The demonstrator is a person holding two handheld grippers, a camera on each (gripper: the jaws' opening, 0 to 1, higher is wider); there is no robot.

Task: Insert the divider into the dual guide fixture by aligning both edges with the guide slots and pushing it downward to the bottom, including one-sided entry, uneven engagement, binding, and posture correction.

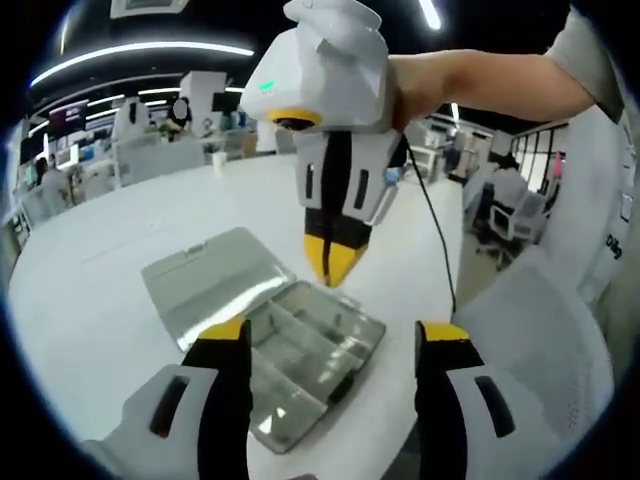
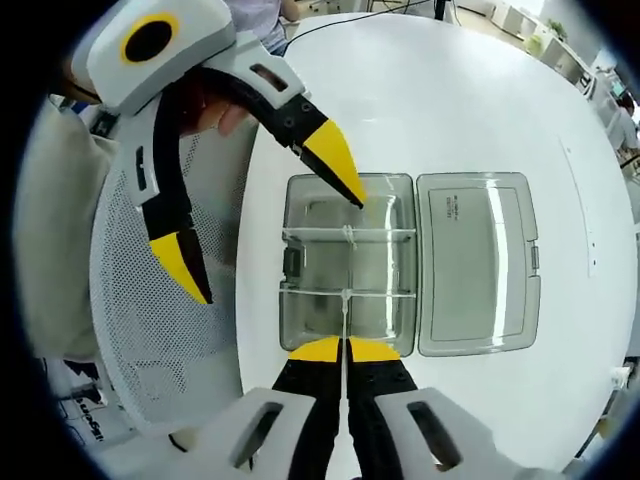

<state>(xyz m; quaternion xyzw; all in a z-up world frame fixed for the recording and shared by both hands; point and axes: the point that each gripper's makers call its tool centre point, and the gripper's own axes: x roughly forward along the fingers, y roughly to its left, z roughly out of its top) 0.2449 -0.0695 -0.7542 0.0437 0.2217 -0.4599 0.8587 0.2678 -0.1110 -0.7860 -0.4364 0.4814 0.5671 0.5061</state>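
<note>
A clear plastic compartment box (image 2: 385, 262) lies open on the white table, its lid (image 2: 475, 260) flat beside it. Two cross dividers (image 2: 380, 235) sit in its slots. My right gripper (image 2: 346, 350) is shut on a thin clear divider (image 2: 345, 312), seen edge-on and held upright over the box's near compartment. My left gripper (image 2: 265, 222) comes in from the upper left, open, one fingertip (image 2: 340, 175) above the box's far end. In the left gripper view, the box (image 1: 300, 345) lies between my open left gripper (image 1: 335, 335) jaws, and the right gripper (image 1: 335, 268) points down at it from above.
The box sits near the edge of a round white table (image 2: 450, 100). A white mesh chair (image 2: 150, 300) stands by that edge. A black cable (image 1: 435, 230) runs across the table. A cup (image 1: 218, 158) stands far off, with office desks and people behind.
</note>
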